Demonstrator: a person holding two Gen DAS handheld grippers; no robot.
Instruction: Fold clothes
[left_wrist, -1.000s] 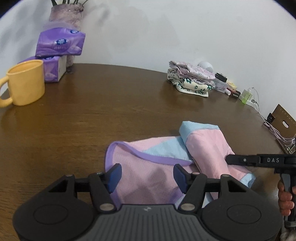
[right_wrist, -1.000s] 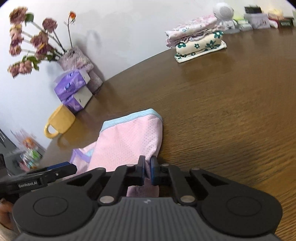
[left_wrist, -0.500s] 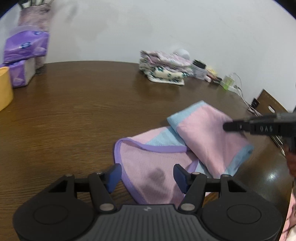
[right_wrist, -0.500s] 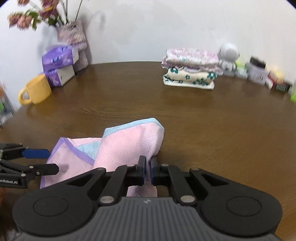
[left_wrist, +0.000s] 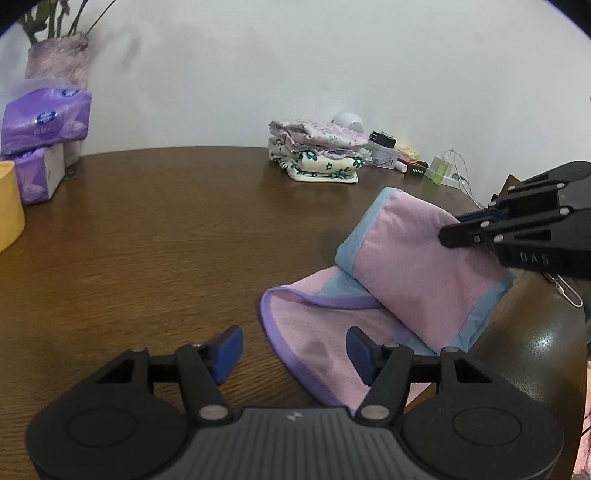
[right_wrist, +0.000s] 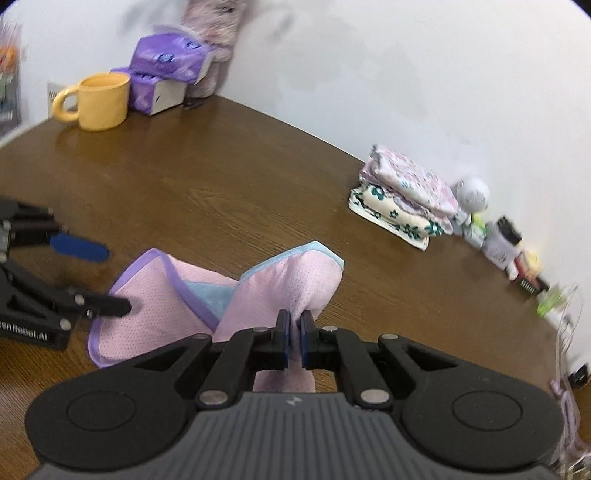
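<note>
Now | right gripper (right_wrist: 293, 341) fingers clamp pink garment (right_wrist: 280, 288) | left gripper (left_wrist: 293, 349) fingers apart, empty

- Light was soft, even, indoor; the white wall (left_wrist: 332, 74) looked bright but flat.
- Glare patch sat on the wooden table (left_wrist: 546, 339) at its right edge, left wrist view.
- Faint grey flower shadows fell on the wall above the tissue packs (left_wrist: 44, 122).
- Right wrist view was motion-blurred; the clutter (right_wrist: 517, 254) right of the folded stack (right_wrist: 402, 199) smeared most.
- Fisheye bent the table rim; corners went black.
- Left wrist view was sharper, mildly soft.
</note>
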